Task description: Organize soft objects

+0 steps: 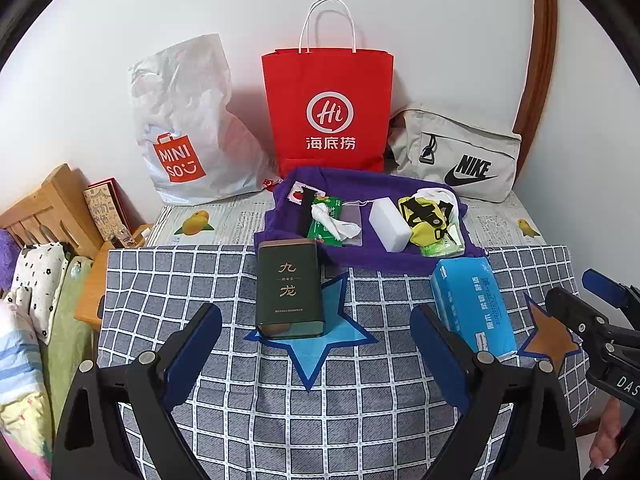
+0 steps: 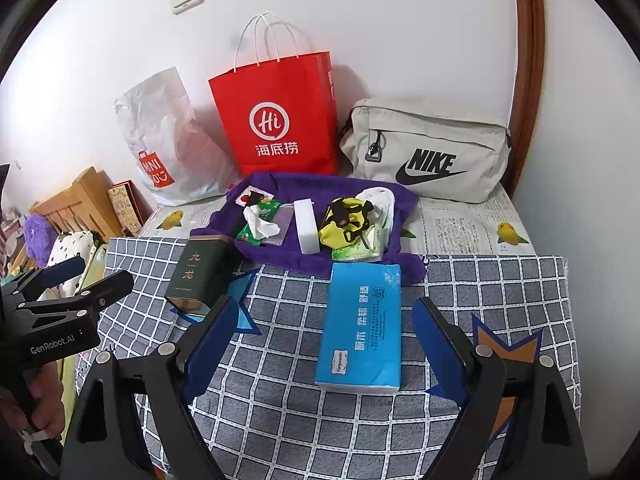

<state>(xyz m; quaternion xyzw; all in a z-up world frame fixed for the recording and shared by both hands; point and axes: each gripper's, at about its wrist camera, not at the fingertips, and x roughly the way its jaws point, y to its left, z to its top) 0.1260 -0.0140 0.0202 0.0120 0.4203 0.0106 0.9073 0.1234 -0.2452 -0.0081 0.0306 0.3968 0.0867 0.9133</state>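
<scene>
Three bags stand along the wall: a white plastic bag [image 1: 180, 128], a red paper bag [image 1: 328, 108] and a grey pouch [image 2: 428, 148]. Before them, on the checked desk [image 1: 360, 400], a purple towel [image 1: 360, 184] holds a white sponge [image 1: 388, 222], a yellow pouch [image 1: 428, 216] and small tissue packets [image 1: 326, 220]. Nearer lie a blue tissue pack [image 2: 360, 324] and a dark tin [image 1: 289, 288]. Left gripper [image 1: 316, 356] and right gripper [image 2: 320, 344] hover with fingers spread, holding nothing. Whichever soft item is taken, I judge a grip across its narrow sides, pressed gently, would avoid crushing.
</scene>
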